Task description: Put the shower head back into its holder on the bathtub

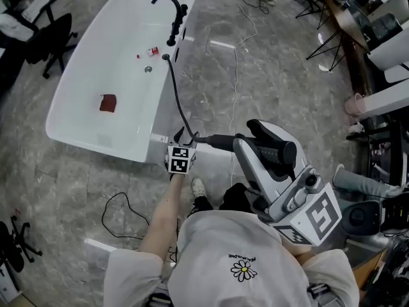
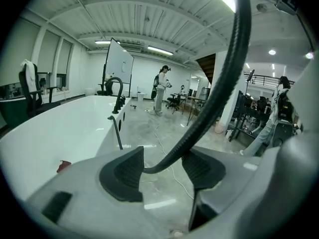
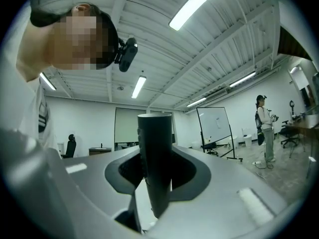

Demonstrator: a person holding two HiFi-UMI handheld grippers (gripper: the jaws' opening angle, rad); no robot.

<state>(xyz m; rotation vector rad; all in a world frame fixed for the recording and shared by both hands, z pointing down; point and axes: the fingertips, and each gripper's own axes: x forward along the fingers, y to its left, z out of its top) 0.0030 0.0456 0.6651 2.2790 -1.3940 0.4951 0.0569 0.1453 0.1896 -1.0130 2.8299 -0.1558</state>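
Note:
The white bathtub (image 1: 121,62) lies at the upper left of the head view, with a black faucet (image 1: 171,11) on its far rim. A black hose (image 1: 177,101) runs from the rim down to my left gripper (image 1: 186,136). In the left gripper view the hose (image 2: 219,83) passes between the wide-open jaws of that gripper (image 2: 162,168) and rests by one pad (image 2: 127,171). My right gripper (image 1: 259,147) is shut on the black shower head (image 1: 276,147), held off the tub near my body. In the right gripper view the handle (image 3: 155,158) stands upright between the pads.
A red object (image 1: 108,103) and a small red-and-white item (image 1: 151,52) lie inside the tub. Cables (image 1: 235,75) cross the grey floor beside it. An office chair (image 1: 48,40) stands left of the tub. A person (image 2: 161,91) stands far off by a whiteboard (image 2: 118,66).

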